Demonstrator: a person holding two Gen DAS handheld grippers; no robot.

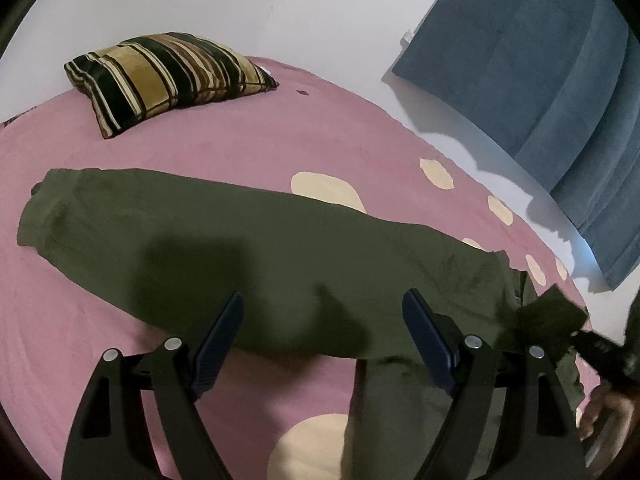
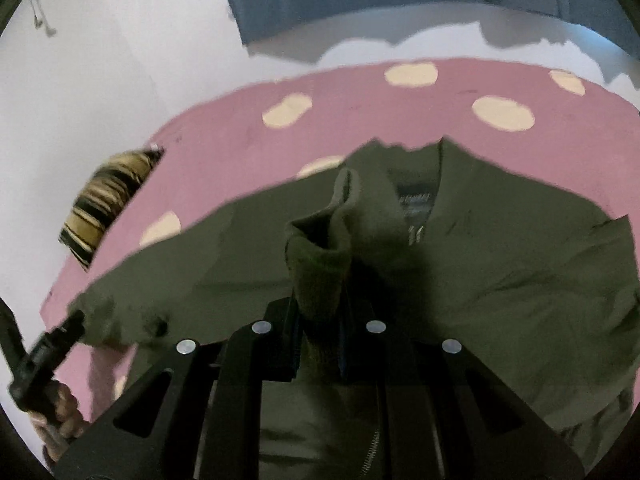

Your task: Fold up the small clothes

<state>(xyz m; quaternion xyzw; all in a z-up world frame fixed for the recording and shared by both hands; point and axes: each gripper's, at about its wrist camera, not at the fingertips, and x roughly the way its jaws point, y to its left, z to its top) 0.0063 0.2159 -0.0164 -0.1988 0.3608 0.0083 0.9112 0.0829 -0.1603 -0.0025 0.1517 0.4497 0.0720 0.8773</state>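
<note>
Olive-green jacket (image 1: 248, 248) is spread across the pink bed (image 1: 200, 148); its ribbed cuff (image 2: 320, 268) is clamped by the right gripper (image 2: 320, 344), while the left gripper (image 1: 322, 320) is held wide open above the sleeve.

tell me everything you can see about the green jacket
The olive-green jacket looks like soft matte cloth, with a zip and a dark label inside the collar. It lies spread on the pink spotted bedcover, one sleeve stretched toward the striped pillow. The right gripper has its jaws shut on a ribbed cuff, lifted over the body.
</note>
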